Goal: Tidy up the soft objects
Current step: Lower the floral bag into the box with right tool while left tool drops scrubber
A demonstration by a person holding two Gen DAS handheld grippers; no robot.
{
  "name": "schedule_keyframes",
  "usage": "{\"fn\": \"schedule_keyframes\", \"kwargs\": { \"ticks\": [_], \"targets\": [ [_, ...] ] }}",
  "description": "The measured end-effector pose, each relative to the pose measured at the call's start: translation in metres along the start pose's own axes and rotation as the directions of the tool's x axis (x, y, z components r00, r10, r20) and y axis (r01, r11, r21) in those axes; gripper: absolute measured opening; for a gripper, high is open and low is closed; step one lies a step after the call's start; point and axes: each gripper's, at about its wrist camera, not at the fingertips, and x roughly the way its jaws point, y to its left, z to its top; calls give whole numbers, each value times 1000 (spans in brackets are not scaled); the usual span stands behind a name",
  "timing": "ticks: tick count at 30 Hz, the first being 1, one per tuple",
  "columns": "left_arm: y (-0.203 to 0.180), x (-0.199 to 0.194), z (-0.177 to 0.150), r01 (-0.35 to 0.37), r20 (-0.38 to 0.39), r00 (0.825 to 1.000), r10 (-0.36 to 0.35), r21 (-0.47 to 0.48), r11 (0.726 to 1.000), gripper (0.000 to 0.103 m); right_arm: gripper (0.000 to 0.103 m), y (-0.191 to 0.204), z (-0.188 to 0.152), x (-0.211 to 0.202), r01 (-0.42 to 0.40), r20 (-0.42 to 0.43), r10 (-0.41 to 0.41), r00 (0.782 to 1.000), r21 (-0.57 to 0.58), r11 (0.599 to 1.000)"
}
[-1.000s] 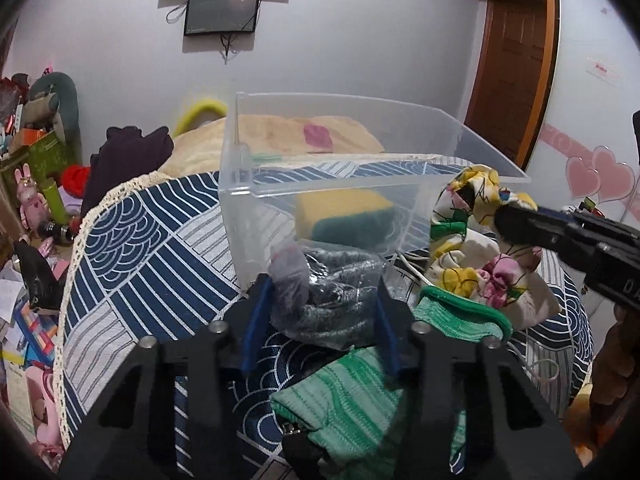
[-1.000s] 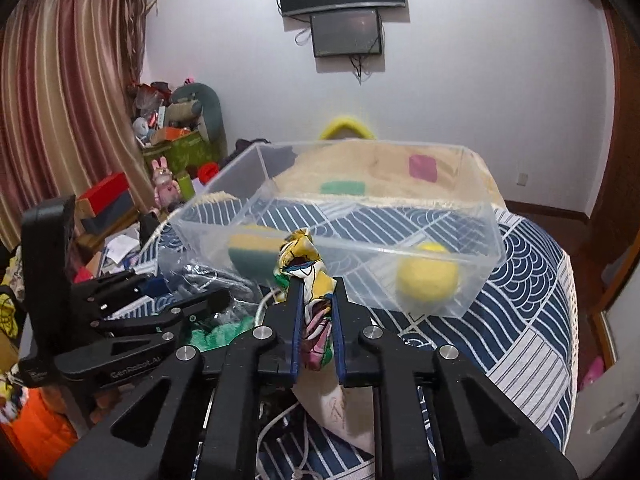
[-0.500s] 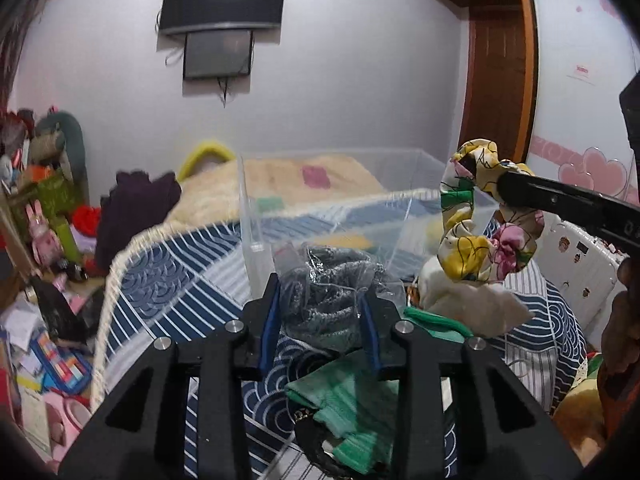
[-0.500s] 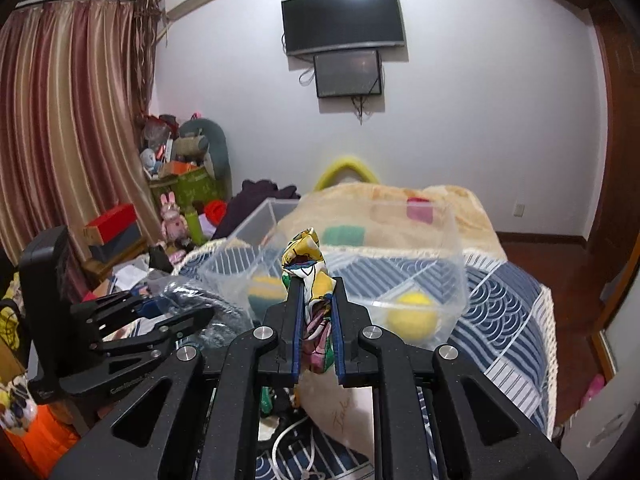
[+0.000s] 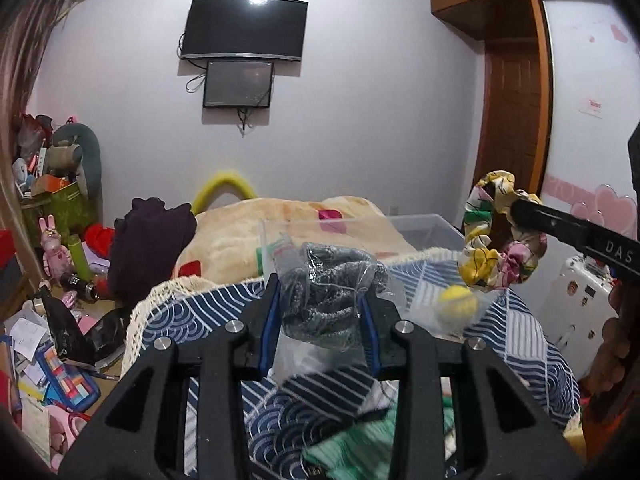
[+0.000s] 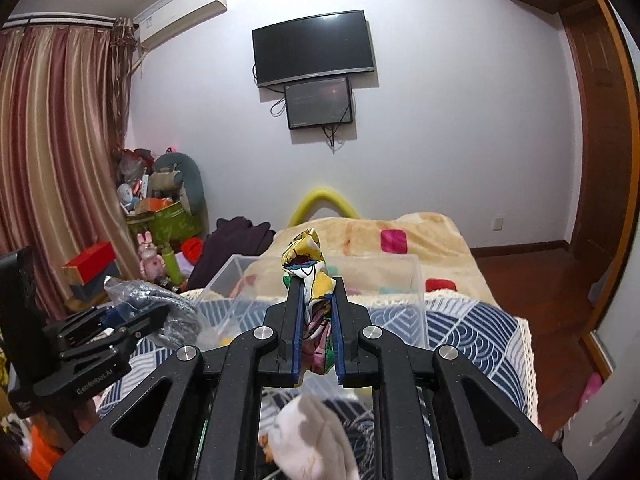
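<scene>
My left gripper (image 5: 320, 304) is shut on a clear plastic bag of grey knit fabric (image 5: 326, 292) and holds it up above the bed. My right gripper (image 6: 316, 284) is shut on a floral scrunchie (image 6: 306, 260), also lifted; the scrunchie shows at the right of the left wrist view (image 5: 496, 240). A clear plastic bin (image 6: 416, 276) stands on the blue patterned bedspread (image 6: 472, 324) ahead of both grippers, with a yellow ball (image 5: 458, 300) inside. A green knit cloth (image 5: 352, 444) and a white cloth (image 6: 312, 440) lie below the grippers.
A beige blanket (image 6: 400, 228) covers the far half of the bed, with a dark purple garment (image 5: 148, 236) at its left. Toys, boxes and papers (image 5: 48, 320) crowd the floor at the left. A door (image 6: 600, 160) and wooden floor are at the right.
Both grippers have risen with their loads, so the bin now sits lower and farther off. The white cloth that hung by the scrunchie now lies below the right gripper.
</scene>
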Motion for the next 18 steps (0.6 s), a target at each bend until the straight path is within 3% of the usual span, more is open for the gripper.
{"fn": "schedule_keyframes", "kwargs": {
  "ticks": [7, 18],
  "targets": [
    [5, 26, 6, -40, -8, 999, 40, -19, 999, 35, 11, -1, -6, 31, 6, -53, -5, 999, 13, 1000],
    [-3, 65, -12, -22, -125, 992, 21, -8, 1000, 36, 14, -9, -24, 58, -8, -190, 11, 982, 17, 1000]
  ]
}}
